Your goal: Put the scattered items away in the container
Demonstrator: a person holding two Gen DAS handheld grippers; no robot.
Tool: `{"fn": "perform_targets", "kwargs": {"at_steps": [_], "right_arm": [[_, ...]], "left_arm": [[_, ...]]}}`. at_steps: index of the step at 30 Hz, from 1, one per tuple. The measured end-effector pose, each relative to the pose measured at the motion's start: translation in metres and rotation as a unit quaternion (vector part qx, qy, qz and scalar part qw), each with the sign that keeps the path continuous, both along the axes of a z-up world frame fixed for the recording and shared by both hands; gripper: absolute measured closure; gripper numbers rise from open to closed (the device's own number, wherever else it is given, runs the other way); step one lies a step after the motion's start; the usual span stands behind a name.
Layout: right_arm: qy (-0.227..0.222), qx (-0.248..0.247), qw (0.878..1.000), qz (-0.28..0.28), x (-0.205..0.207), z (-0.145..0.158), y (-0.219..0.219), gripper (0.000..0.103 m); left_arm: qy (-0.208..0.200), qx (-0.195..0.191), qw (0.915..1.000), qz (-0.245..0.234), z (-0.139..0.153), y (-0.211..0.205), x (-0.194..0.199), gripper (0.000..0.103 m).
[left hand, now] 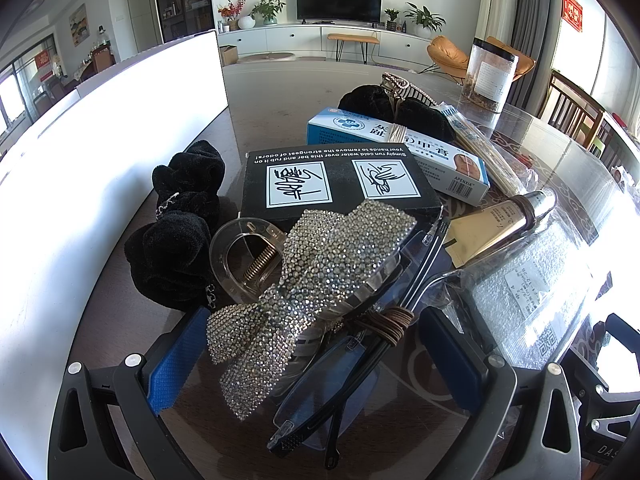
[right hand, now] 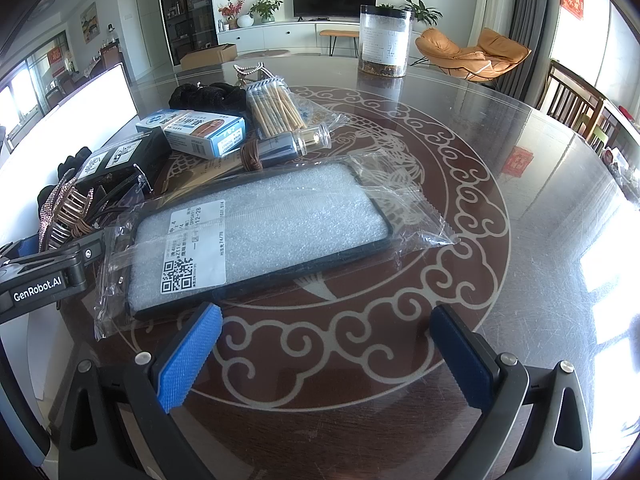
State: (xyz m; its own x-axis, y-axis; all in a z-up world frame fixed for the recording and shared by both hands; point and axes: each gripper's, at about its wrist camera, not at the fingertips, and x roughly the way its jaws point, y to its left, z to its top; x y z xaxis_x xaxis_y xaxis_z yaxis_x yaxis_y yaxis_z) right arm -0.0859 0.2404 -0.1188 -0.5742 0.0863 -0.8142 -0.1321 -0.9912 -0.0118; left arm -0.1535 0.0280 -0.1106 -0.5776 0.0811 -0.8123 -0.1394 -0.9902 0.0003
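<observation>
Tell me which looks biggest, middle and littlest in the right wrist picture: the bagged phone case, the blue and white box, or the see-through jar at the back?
1. Bagged phone case, clearly biggest.
2 and 3. Blue and white box and see-through jar look about alike; the jar is farther away, so I cannot rank them.

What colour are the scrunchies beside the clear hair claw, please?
Black scrunchies, clearest in the left wrist view.

**Colours and patterns on the round table**

The table (right hand: 520, 184) is dark reddish brown under glass, with pale grey scrollwork rings. Around the black box (left hand: 340, 184), printed with white panels: a silver rhinestone bow clip (left hand: 304, 276), black velvet scrunchies (left hand: 180, 224), a blue-and-white carton (left hand: 404, 148). Blue gripper pads (right hand: 188, 356).
</observation>
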Motion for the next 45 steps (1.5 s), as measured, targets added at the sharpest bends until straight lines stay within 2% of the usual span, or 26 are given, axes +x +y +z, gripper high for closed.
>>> {"fn": "perform_targets", "kwargs": {"at_steps": [45], "right_arm": [[0.000,0.001,1.000,0.003,0.0044,0.0017,0.0003,0.000]], "left_arm": [[0.000,0.000,1.0000,-0.001,0.0001,-0.0001,0.0003,0.000]]}}
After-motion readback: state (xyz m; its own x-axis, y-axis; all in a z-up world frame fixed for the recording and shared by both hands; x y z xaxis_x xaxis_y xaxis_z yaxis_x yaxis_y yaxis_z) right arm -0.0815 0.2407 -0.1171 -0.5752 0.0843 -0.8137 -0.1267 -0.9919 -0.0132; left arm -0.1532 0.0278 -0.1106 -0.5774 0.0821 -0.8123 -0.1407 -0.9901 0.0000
